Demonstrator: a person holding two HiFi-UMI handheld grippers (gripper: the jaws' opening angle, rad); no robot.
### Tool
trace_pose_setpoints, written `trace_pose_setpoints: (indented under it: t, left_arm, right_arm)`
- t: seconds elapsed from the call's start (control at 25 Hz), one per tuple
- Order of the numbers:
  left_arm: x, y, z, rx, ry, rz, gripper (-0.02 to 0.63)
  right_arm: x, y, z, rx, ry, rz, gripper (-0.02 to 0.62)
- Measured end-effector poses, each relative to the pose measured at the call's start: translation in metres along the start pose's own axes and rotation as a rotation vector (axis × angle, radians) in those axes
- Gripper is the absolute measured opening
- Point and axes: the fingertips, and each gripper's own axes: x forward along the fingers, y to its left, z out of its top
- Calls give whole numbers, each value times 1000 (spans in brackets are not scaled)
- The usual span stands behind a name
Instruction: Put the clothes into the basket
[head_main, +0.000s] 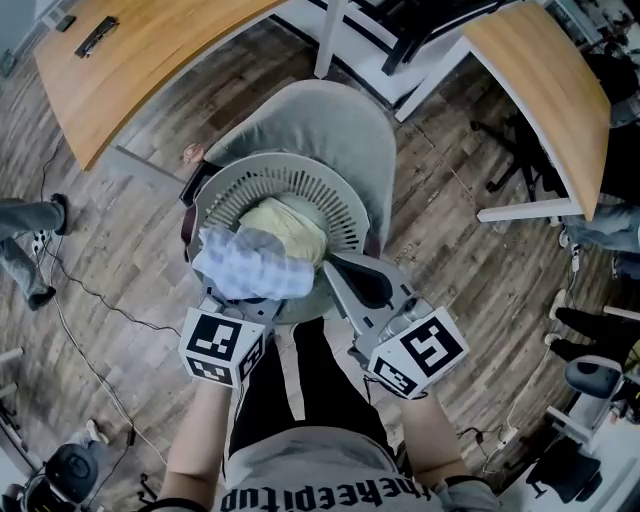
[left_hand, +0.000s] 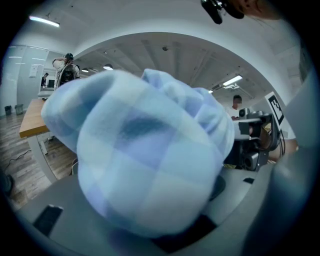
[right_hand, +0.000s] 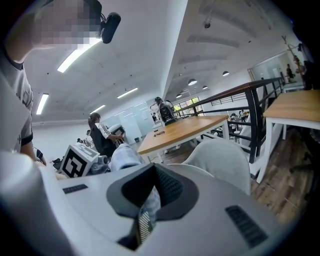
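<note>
A grey slatted basket (head_main: 300, 172) stands on a grey chair (head_main: 322, 108), with a pale yellow garment (head_main: 287, 226) lying inside. A light blue checked cloth (head_main: 250, 265) hangs bunched over the basket's near left rim. My left gripper (head_main: 240, 296) is shut on that bundle, which fills the left gripper view (left_hand: 150, 165) and hides the jaws. My right gripper (head_main: 332, 266) sits at the cloth's right edge, just above the basket's near rim. In the right gripper view its jaws stand close together (right_hand: 149, 199), pinching a thin strip of the blue cloth (right_hand: 126, 156).
Wooden desks stand at the upper left (head_main: 150, 50) and upper right (head_main: 548, 85), with white legs (head_main: 525, 212) close to the chair. Cables (head_main: 95, 300) trail on the wood floor at left beside someone's foot (head_main: 35, 215). Office chair bases (head_main: 590, 385) sit at lower right.
</note>
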Motion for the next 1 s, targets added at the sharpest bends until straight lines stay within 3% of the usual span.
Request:
trace_pose_setpoints:
  t: [1.0]
  left_arm:
    - [35, 6, -54, -1, 155, -22, 325]
  right_arm:
    - [2, -18, -21, 41, 21, -13, 9]
